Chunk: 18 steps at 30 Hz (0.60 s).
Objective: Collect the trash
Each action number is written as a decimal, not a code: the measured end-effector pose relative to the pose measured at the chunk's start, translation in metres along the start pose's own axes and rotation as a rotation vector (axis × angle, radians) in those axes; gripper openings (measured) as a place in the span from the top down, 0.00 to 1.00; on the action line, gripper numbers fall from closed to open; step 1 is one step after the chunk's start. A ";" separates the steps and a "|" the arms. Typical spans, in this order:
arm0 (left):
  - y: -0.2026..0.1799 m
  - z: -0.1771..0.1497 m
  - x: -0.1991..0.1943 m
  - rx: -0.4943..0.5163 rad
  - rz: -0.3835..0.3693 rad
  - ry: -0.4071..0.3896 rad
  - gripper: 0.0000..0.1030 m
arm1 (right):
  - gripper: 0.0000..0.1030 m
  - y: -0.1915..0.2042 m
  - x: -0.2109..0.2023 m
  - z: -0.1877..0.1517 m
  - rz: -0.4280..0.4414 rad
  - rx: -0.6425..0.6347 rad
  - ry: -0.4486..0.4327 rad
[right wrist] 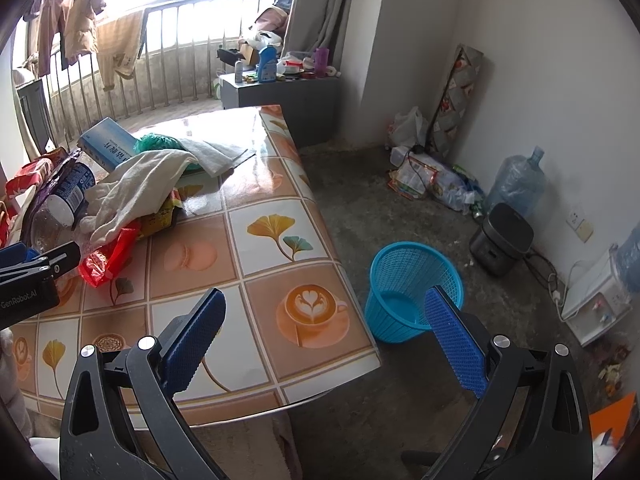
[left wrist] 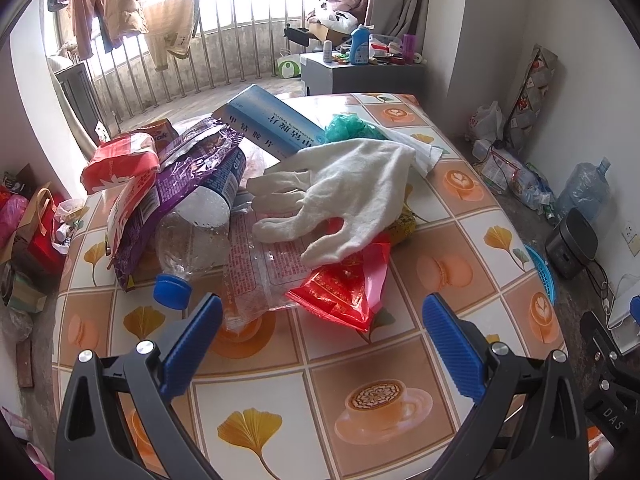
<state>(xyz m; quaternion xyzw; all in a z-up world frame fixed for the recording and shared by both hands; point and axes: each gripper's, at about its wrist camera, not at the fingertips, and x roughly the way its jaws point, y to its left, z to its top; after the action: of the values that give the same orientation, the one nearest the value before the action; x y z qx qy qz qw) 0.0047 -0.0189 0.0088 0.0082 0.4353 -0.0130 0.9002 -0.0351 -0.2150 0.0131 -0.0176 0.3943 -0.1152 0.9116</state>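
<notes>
A heap of trash sits on the table (left wrist: 400,360), which is covered with a cloth printed in coffee cups and yellow leaves. In the left wrist view the left gripper (left wrist: 322,320) hangs low in the frame with its blue fingers (left wrist: 196,332) spread wide and nothing between them; the pile lies just beyond the tips, filling the middle of the picture. Nearest the left finger is a clear plastic bottle (left wrist: 192,240) lying on its side with its blue cap (left wrist: 173,289) pointing toward the gripper. Between the fingers and a little further off is a red wrapper (left wrist: 344,292), partly under a white glove (left wrist: 340,196) that lies draped over the heap. A purple bag (left wrist: 160,208) lies over the bottle at the left, and a pale blue box (left wrist: 272,120) leans at the upper middle with a green mesh bag (left wrist: 348,126) beside it. In the right wrist view the right gripper (right wrist: 326,320) is likewise released and empty, held over the near corner of the table; the pile is well apart from it at the left edge of the frame. A blue basket (right wrist: 400,280) stands on the floor beside the table, just behind the right finger.
</notes>
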 end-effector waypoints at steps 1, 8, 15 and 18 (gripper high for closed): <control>0.000 0.000 0.000 0.001 0.002 -0.001 0.05 | 0.08 0.000 0.000 0.000 0.000 -0.001 0.000; 0.000 -0.001 0.001 0.002 0.003 0.000 0.06 | 0.08 0.002 0.000 0.000 0.000 -0.001 0.001; -0.001 -0.002 0.002 0.002 0.004 0.003 0.05 | 0.08 0.002 0.000 0.000 0.000 -0.002 0.000; 0.000 -0.003 0.002 0.000 0.006 0.004 0.05 | 0.08 0.005 0.000 0.000 0.000 -0.003 -0.003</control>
<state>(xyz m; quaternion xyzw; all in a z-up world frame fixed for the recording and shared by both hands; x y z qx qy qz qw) 0.0034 -0.0190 0.0049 0.0094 0.4368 -0.0104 0.8994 -0.0345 -0.2104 0.0124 -0.0194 0.3932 -0.1146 0.9121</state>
